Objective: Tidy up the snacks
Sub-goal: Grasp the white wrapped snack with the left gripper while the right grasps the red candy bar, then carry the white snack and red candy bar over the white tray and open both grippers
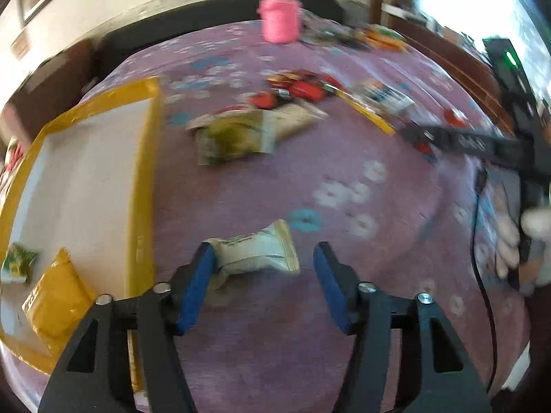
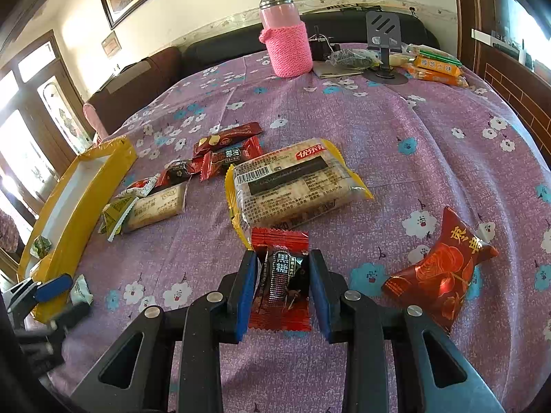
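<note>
My left gripper [image 1: 265,258] is open around a small white-and-gold snack packet [image 1: 256,253] on the purple floral cloth; the left pad touches its end. A yellow-rimmed white box [image 1: 86,179] lies to its left, holding a yellow packet [image 1: 55,303] and a small green one [image 1: 17,263]. My right gripper [image 2: 283,258] is shut on a red-and-black candy packet [image 2: 280,278]. Ahead of it lies a big yellow-edged cracker pack [image 2: 292,182]. A red foil packet [image 2: 439,272] lies to its right. Several small red, green and beige snacks [image 2: 193,172] lie between the pack and the box [image 2: 79,199].
A pink knit-sleeved bottle [image 2: 287,41] stands at the table's far side, beside a phone stand [image 2: 384,34] and orange packets [image 2: 435,65]. The other gripper shows at the right of the left wrist view [image 1: 482,144] and at the lower left of the right wrist view [image 2: 51,285]. A dark sofa lies beyond.
</note>
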The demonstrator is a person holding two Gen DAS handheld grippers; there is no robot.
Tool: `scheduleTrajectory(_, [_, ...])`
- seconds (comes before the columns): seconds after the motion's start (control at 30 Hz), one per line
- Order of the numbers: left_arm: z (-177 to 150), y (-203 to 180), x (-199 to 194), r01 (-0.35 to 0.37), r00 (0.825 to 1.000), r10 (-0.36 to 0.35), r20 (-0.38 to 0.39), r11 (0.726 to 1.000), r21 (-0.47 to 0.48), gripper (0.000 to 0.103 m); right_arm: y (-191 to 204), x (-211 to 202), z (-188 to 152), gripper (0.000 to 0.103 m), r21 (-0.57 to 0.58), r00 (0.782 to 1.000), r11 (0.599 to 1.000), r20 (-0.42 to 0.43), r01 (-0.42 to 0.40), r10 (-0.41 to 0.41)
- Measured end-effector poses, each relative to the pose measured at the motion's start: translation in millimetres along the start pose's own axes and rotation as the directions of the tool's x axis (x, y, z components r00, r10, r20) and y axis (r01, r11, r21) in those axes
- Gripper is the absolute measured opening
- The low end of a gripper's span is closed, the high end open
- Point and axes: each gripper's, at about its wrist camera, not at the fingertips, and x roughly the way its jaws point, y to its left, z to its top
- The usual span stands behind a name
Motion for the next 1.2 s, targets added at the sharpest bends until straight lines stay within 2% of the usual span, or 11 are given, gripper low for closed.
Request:
scheduleTrajectory(0.07, [1,-8,-3,0.133,0.991,-0.133,-0.012,0.991,0.001,0.057,0,0,0,0.032,0.003,1.000,1.000,0.000,-0.002,0.002])
scheduleTrajectory(0.1, [1,-12,-6,0.163,0.987,-0.163,-0.006,0.987,0.002,0.057,0,0,0,0.032,0.004,1.000,1.000,0.000,-0.004,0.004])
scheduleTrajectory(0.27, [7,-15,-14,0.131,0.991,-0.131,0.030,0.991,0.009,0.057,-1,0,0,0.032,0.006,1.000,1.000,0.000,-0.006,0.006])
scheduleTrajectory(0.4, [13,-17,-1,0.082,0.996,-0.083,0.016,0.995,0.049,0.057,-1,0,0,0.032,0.006,1.000,1.000,0.000,-0.005,0.005])
scheduleTrajectory(0.5, [17,-21,17,0.102,0.995,-0.102,-0.014,0.991,0.082,0.056,-1,0,0,0.033,0.007,1.000,1.000,0.001,-0.007,0.007])
scheduleTrajectory(0.53, [17,-21,20,0.113,0.993,-0.112,-0.024,0.990,0.081,0.049,-1,0,0,0.032,0.007,1.000,1.000,0.001,-0.008,0.008])
scheduleTrajectory(0.57, [19,-21,19,0.122,0.992,-0.122,-0.012,0.990,0.076,0.021,-1,0,0,0.032,0.008,1.000,1.000,0.001,-0.010,0.010])
scheduleTrajectory(0.6, [20,-21,19,0.124,0.992,-0.123,-0.013,0.990,0.073,0.018,-1,0,0,0.031,0.008,1.000,1.000,0.002,-0.009,0.009])
scheduleTrajectory(0.77, [14,-18,13,0.133,0.991,-0.134,0.008,0.991,0.026,0.017,-1,-1,0,0.029,0.006,1.000,1.000,0.007,-0.010,0.010])
scheduleTrajectory(1.0, [3,16,-24,0.175,0.981,-0.164,0.107,0.979,-0.103,0.017,0,-11,-2,0.027,0.007,0.999,1.000,0.052,-0.008,0.008])
scheduleTrajectory(1.2, [-5,67,-66,0.176,0.970,-0.134,0.202,0.962,-0.208,0.017,5,-29,-2,0.027,0.056,0.987,0.986,0.047,-0.154,0.152])
